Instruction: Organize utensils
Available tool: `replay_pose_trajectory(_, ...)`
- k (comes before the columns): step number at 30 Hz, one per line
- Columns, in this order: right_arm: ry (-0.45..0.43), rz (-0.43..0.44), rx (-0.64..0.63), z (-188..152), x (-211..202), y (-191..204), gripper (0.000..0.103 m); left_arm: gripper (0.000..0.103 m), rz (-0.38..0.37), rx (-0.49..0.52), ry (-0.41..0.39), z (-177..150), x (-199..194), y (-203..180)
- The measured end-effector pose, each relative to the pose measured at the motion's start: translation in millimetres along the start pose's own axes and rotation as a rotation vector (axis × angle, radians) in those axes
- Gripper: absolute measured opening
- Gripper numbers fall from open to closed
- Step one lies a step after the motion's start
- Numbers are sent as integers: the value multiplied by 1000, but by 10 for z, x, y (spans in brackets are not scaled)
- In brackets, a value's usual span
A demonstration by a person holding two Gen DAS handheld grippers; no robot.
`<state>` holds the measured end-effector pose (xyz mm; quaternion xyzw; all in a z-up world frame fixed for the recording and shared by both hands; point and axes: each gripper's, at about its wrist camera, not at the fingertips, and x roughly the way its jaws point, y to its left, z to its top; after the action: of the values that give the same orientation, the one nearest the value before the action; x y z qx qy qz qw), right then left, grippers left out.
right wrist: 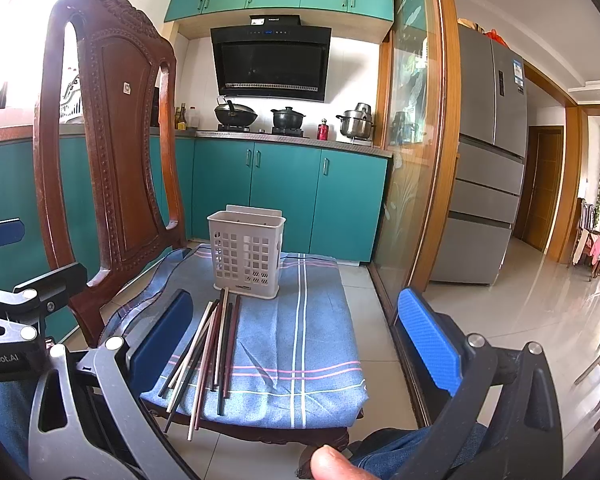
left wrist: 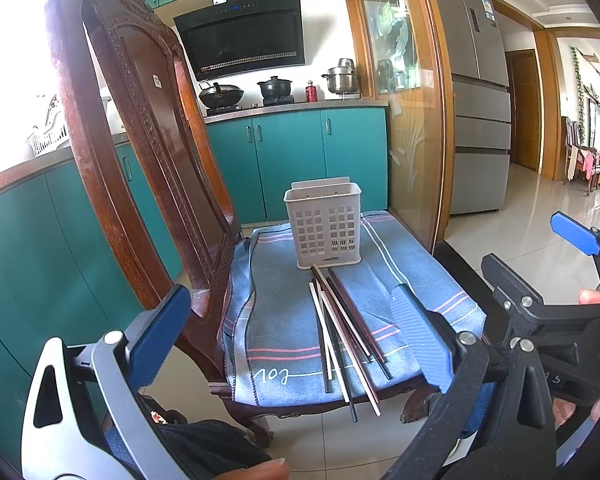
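Note:
Several chopsticks (left wrist: 342, 332), white, black and dark red, lie in a loose bundle on a blue cloth (left wrist: 284, 300) over a chair seat; they also show in the right wrist view (right wrist: 210, 348). A white perforated utensil holder (left wrist: 323, 226) stands upright just behind them, also in the right wrist view (right wrist: 246, 252). My left gripper (left wrist: 292, 336) is open and empty, held in front of the seat. My right gripper (right wrist: 296, 340) is open and empty too, and it appears in the left wrist view at the right edge (left wrist: 540, 280).
The carved wooden chair back (left wrist: 132, 140) rises at the left of the seat. Teal kitchen cabinets (left wrist: 292, 160) stand behind, a glass sliding door (left wrist: 412, 120) at the right, tiled floor (right wrist: 520, 312) beyond. The chopstick ends overhang the seat's front edge.

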<state>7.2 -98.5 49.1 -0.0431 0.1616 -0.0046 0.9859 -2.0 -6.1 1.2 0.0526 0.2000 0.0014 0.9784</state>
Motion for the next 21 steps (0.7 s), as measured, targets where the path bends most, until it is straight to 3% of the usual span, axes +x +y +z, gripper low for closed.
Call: replay_pose_trajectory(21,64,-28,10,-138,366,-133,101,99,0,4,90,-41,327,-13)
